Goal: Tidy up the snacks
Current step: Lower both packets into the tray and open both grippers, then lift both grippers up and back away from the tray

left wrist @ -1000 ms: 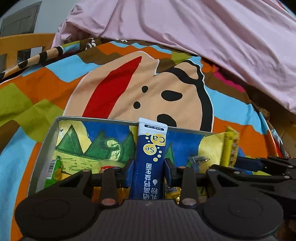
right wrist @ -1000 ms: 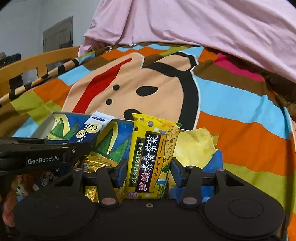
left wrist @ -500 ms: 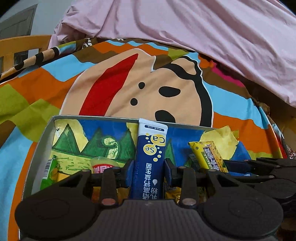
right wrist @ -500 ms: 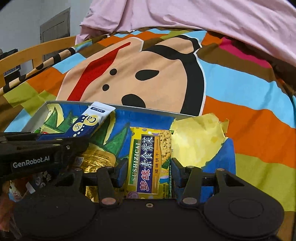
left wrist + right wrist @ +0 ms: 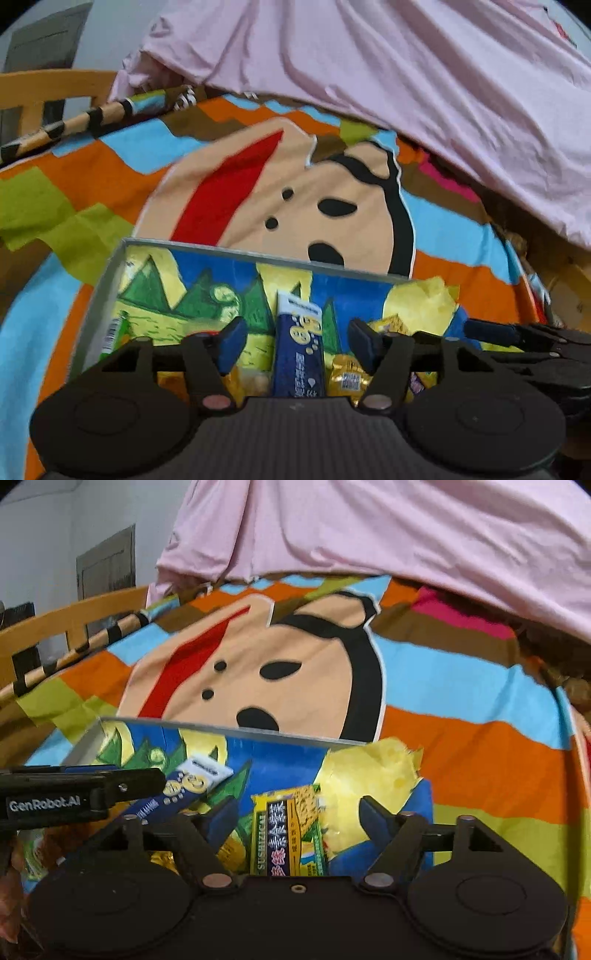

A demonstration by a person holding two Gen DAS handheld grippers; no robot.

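A box (image 5: 110, 273) with a painted blue, green and yellow floor lies on the bed; it also shows in the right wrist view (image 5: 221, 729). My left gripper (image 5: 297, 338) is open over it, and a blue tube-shaped packet (image 5: 299, 354) lies in the box between the spread fingers. My right gripper (image 5: 297, 818) is open too, with a yellow cracker packet (image 5: 288, 834) lying in the box between its fingers. The blue packet also shows in the right wrist view (image 5: 184, 790). Gold-wrapped snacks (image 5: 347, 376) and a green packet (image 5: 114, 332) lie in the box.
The box sits on a bright cartoon-print bedspread (image 5: 258, 192). A pink sheet (image 5: 406, 74) is heaped behind it. A wooden bed rail (image 5: 66, 624) runs along the left. Torn yellow paper (image 5: 369, 771) sticks up at the box's right corner.
Both grippers have opened and let go of their packets, which now lie in the box. Both have pulled back slightly.
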